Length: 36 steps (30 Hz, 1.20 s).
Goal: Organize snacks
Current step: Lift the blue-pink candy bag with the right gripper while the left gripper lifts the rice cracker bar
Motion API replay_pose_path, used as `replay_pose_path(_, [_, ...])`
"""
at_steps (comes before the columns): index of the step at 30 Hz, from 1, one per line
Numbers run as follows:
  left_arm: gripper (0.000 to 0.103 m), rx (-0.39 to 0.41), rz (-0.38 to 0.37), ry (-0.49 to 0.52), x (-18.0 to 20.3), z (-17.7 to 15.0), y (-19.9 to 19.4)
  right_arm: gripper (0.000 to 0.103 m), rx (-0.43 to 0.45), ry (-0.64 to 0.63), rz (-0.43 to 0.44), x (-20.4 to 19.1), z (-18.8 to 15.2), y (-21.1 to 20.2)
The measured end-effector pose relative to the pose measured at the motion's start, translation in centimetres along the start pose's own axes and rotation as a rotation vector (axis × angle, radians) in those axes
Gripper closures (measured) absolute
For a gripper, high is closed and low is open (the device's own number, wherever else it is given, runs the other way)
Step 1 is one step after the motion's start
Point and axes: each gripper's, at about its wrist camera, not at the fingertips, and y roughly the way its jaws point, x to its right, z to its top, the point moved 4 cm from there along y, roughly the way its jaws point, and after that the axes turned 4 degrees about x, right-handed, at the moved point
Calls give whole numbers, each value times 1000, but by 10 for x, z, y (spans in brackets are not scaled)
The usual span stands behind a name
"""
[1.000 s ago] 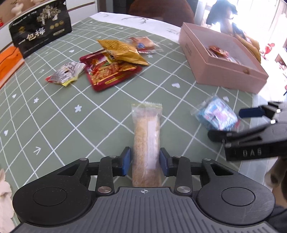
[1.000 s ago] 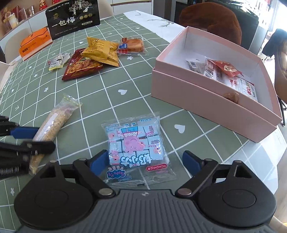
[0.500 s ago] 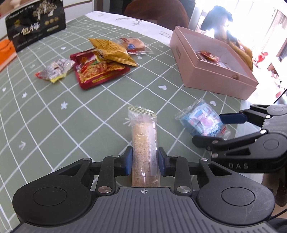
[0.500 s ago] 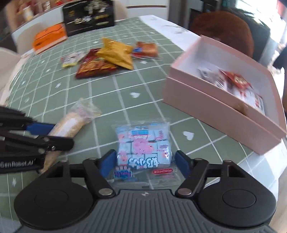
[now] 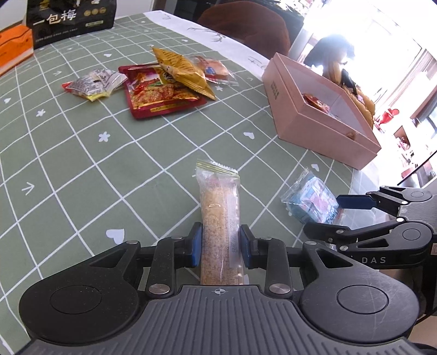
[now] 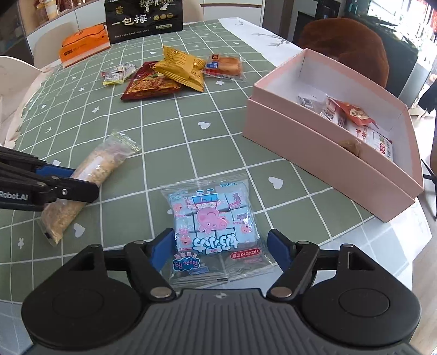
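A long snack bar [image 5: 220, 207] in clear wrap lies on the green checked tablecloth. My left gripper [image 5: 220, 244] is shut on its near half, both blue pads pressed against its sides. It shows from the right wrist too, as the snack bar [image 6: 101, 163] in my left gripper [image 6: 82, 180]. A blue cartoon-pig packet [image 6: 213, 215] lies flat between the pads of my right gripper [image 6: 220, 250]. Its jaws are opening slightly while the pads still touch the wrapper's edges. The open pink box [image 6: 314, 147] holds several snacks at the right.
Farther back lie a red packet [image 5: 161, 95], a yellow packet [image 5: 180, 71], a bread roll pack [image 6: 224, 65] and a small silver pack [image 5: 92, 84]. A black bag [image 6: 142, 19] and an orange box [image 6: 82, 43] stand at the far edge. The table edge runs close by on the right.
My left jaws closed onto the snack bar. My right jaws narrowed from wide apart to the blue packet's sides. Both views rolled a little; the snacks stayed on the cloth.
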Motion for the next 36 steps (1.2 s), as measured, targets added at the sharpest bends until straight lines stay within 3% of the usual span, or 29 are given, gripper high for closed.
replay_pose_path(9, [70, 0, 32, 27, 6, -2, 0, 28, -37, -32, -1, 18, -18, -16])
replay_pose_path(18, [69, 7, 39, 36, 7, -3, 0, 26, -11, -25, -11, 18, -7, -8])
replay_pose_path(24, [68, 15, 50, 39, 8, -4, -1, 24, -29, 103, 3, 15, 3, 1])
replay_pose_path(36, [68, 2, 85, 75, 15, -4, 2, 21, 1, 52, -1, 9, -3, 0])
